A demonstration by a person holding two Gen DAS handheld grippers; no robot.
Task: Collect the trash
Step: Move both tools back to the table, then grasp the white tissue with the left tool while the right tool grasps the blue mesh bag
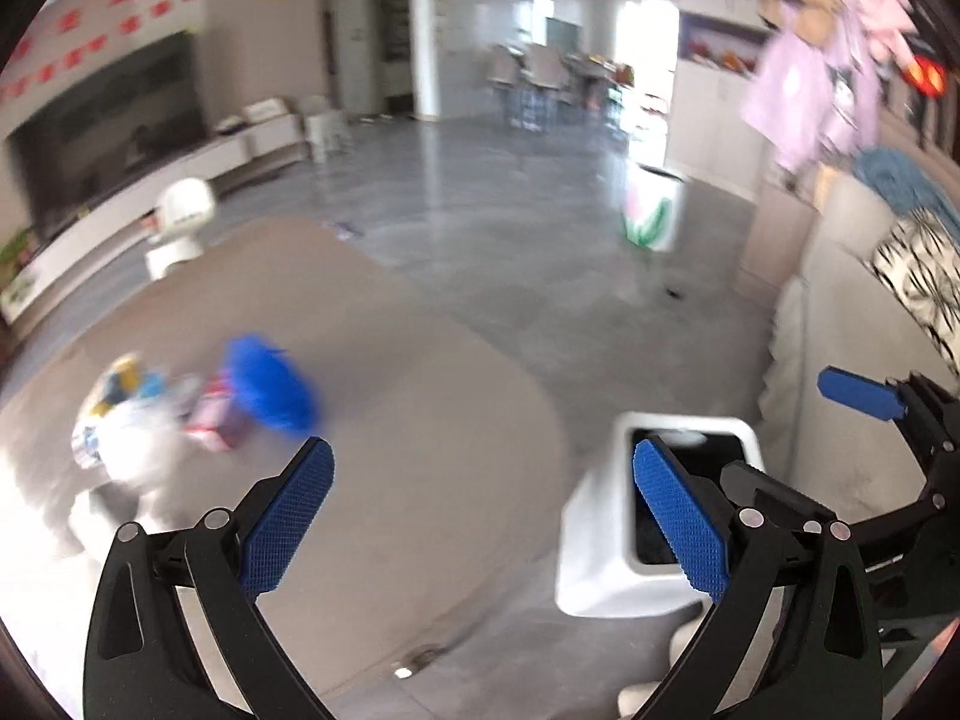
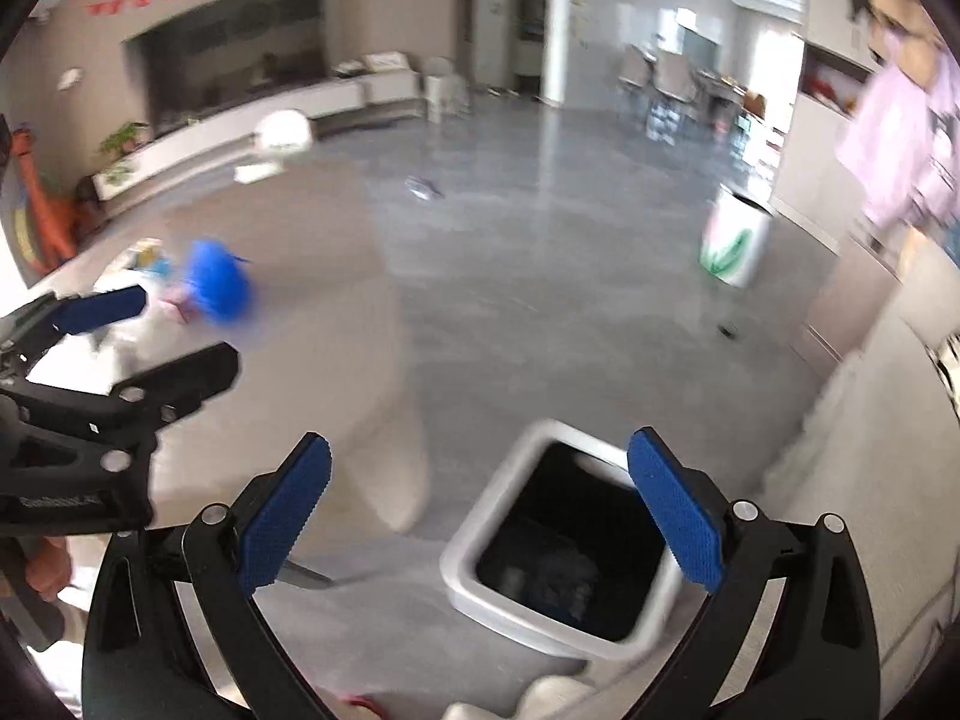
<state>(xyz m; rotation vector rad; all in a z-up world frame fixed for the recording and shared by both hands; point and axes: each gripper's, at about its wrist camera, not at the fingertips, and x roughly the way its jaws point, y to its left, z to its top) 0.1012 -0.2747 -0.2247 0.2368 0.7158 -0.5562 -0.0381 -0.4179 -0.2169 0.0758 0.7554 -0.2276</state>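
Observation:
A white trash bin point(image 1: 606, 540) with a black liner stands on the floor beside the table; in the right wrist view the bin point(image 2: 480, 528) sits below my right gripper with some trash inside. A blurred pile of trash point(image 1: 198, 408) with a blue piece point(image 1: 270, 384) lies on the beige table at the left; it also shows in the right wrist view point(image 2: 210, 282). My left gripper point(image 1: 480, 516) is open and empty above the table edge. My right gripper point(image 2: 480, 510) is open and empty over the bin. The right gripper also appears in the left view point(image 1: 870, 402), the left one in the right view point(image 2: 120, 330).
A beige table point(image 1: 390, 390) fills the left. A grey tiled floor point(image 1: 510, 210) stretches back to a second flower-printed bin point(image 1: 654, 210). A white fan-like device point(image 1: 180, 222) stands at the table's far end. A sofa point(image 1: 852, 360) with cushions is at the right.

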